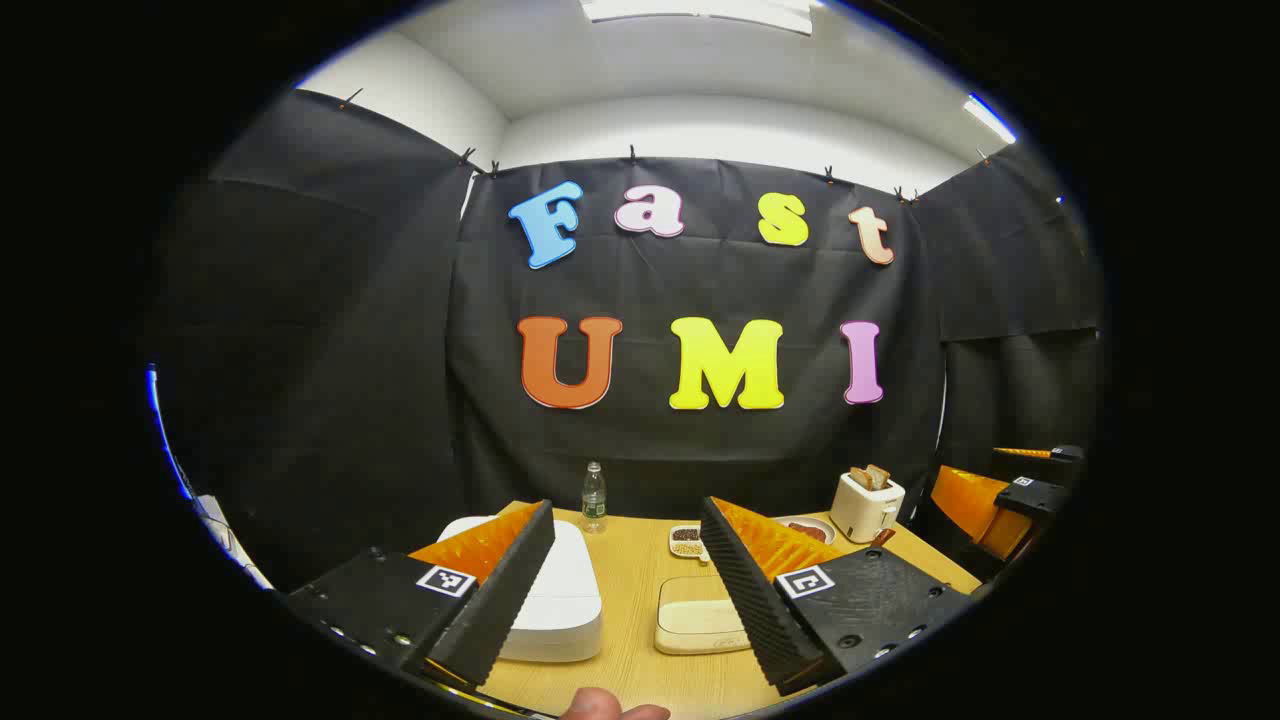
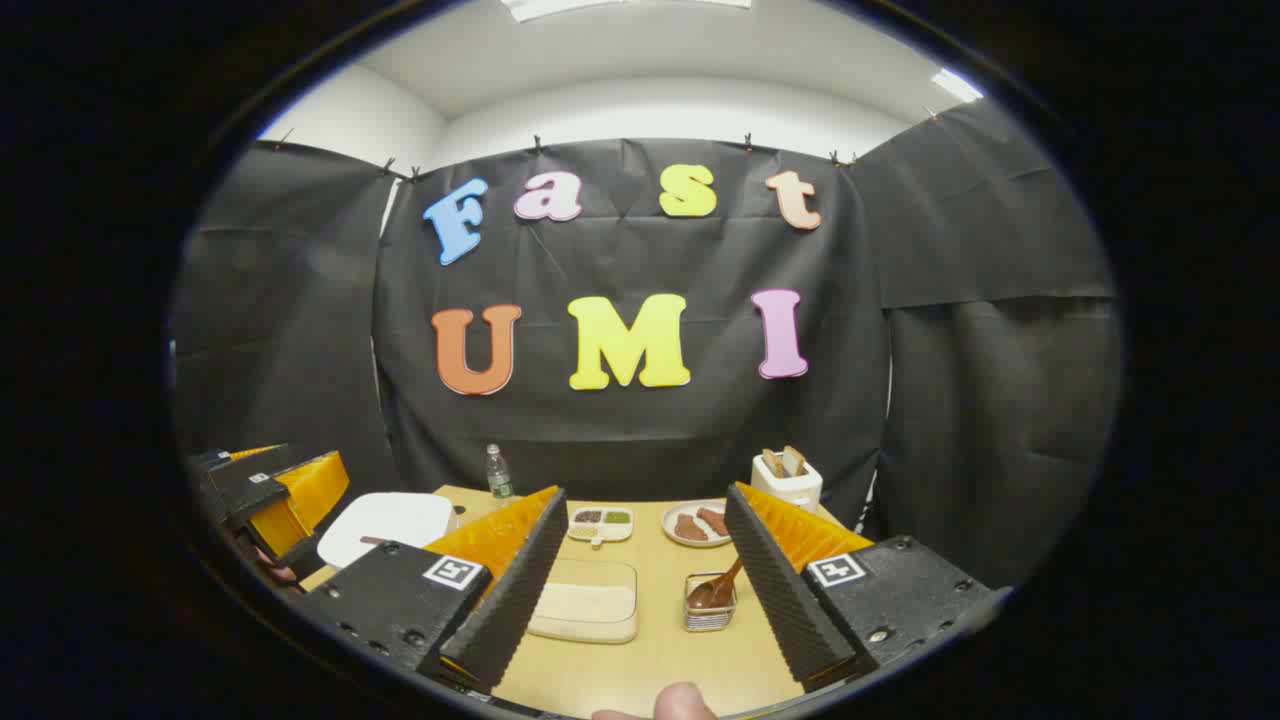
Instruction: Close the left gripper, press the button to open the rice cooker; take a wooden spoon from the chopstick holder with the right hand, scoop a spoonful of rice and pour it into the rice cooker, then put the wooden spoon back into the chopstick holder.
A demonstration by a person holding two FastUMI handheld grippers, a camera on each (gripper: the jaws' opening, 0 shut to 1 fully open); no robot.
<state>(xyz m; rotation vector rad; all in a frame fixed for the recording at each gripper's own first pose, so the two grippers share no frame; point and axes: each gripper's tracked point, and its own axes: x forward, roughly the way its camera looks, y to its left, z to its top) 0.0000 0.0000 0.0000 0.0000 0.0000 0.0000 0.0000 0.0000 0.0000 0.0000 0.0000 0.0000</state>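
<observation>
While both jaws gape, the rice cooker point(image 1: 555, 590) seemingly nears the table point(image 1: 630, 590) edge.

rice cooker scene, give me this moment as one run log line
left gripper: open, above table | right gripper: open | rice cooker: lid shut | wooden spoon: in chopstick holder

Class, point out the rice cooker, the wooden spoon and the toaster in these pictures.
rice cooker point(image 1: 560, 590): left gripper view, on the closed white lid.
wooden spoon point(image 2: 716, 590): right gripper view, on the bowl of the spoon resting in the holder.
toaster point(image 2: 787, 489): right gripper view, on the white front side.
</observation>
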